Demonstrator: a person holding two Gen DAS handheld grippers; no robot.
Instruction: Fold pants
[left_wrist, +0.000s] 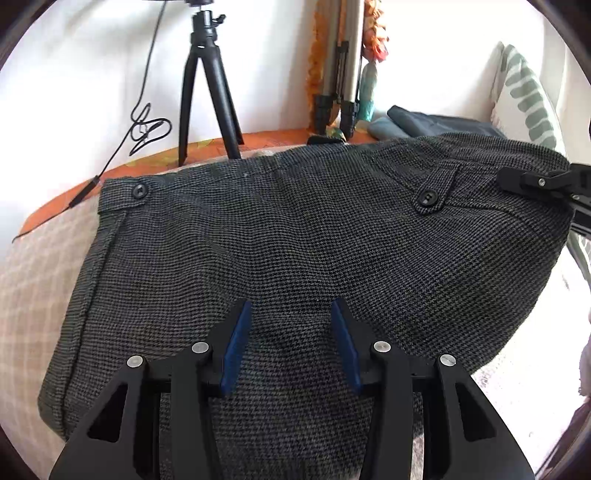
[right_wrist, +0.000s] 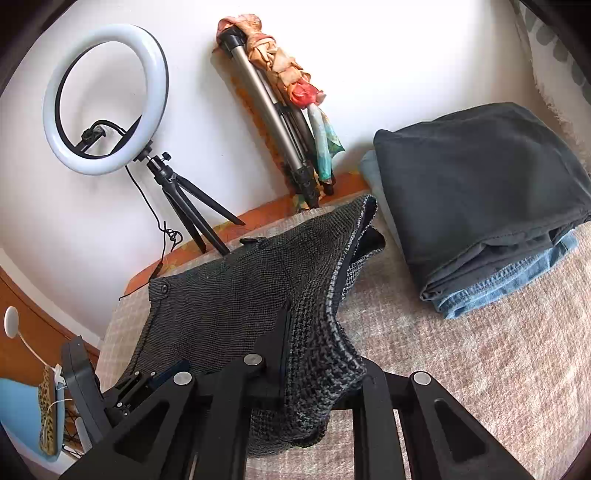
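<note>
Dark grey houndstooth pants (left_wrist: 295, 229) lie spread on a beige checked bed cover (left_wrist: 33, 295), waistband buttons toward the wall. My left gripper (left_wrist: 291, 310) stands open low over the middle of the cloth, its blue pads apart with fabric below them. My right gripper (right_wrist: 295, 314) is shut on the pants (right_wrist: 229, 295) at their right edge, and the pinched cloth is lifted and drapes over its fingers. In the left wrist view the right gripper (left_wrist: 517, 181) shows at that raised corner. The left gripper (right_wrist: 147, 380) appears at the lower left of the right wrist view.
A folded stack of dark clothes and jeans (right_wrist: 480, 192) lies on the bed to the right. A ring light (right_wrist: 105, 99) on a black tripod (left_wrist: 207, 92) and a silver tripod (right_wrist: 273, 110) wrapped in a scarf stand by the wall. A cable (left_wrist: 144, 129) hangs there.
</note>
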